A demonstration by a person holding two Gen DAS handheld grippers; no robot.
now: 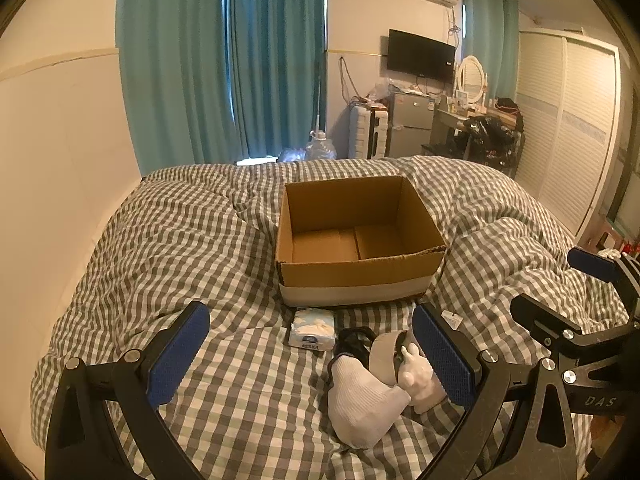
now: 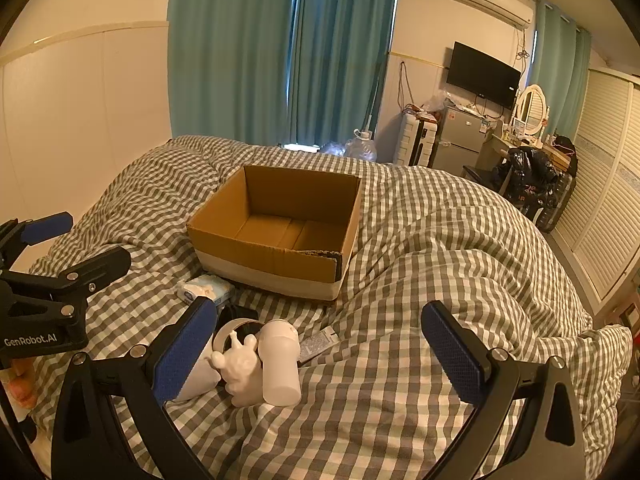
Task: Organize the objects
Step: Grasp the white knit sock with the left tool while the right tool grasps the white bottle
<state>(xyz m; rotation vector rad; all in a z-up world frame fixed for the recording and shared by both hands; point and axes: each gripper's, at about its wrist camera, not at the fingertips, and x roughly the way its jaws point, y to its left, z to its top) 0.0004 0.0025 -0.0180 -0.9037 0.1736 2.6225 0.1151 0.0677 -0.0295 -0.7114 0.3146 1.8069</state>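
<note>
An open, empty cardboard box [image 1: 356, 240] [image 2: 276, 232] sits on the checked duvet. In front of it lie a tissue pack [image 1: 313, 328] [image 2: 208, 288], a white glove [image 1: 360, 400], a white rabbit figure [image 1: 416, 376] [image 2: 240, 368], a white bottle [image 2: 280, 364], a roll of white tape [image 1: 384, 356] [image 2: 236, 330] and a black item [image 1: 354, 340]. My left gripper [image 1: 312, 352] is open above the pile and holds nothing. My right gripper [image 2: 320, 348] is open just right of the pile and holds nothing. Each gripper shows at the edge of the other's view.
The duvet [image 2: 440, 264] bulges high to the right of the box. A small printed sachet [image 2: 318, 344] lies beside the bottle. A wall runs along the bed's left side. Curtains, a fridge [image 2: 460, 140], a dresser and a wardrobe stand beyond the bed.
</note>
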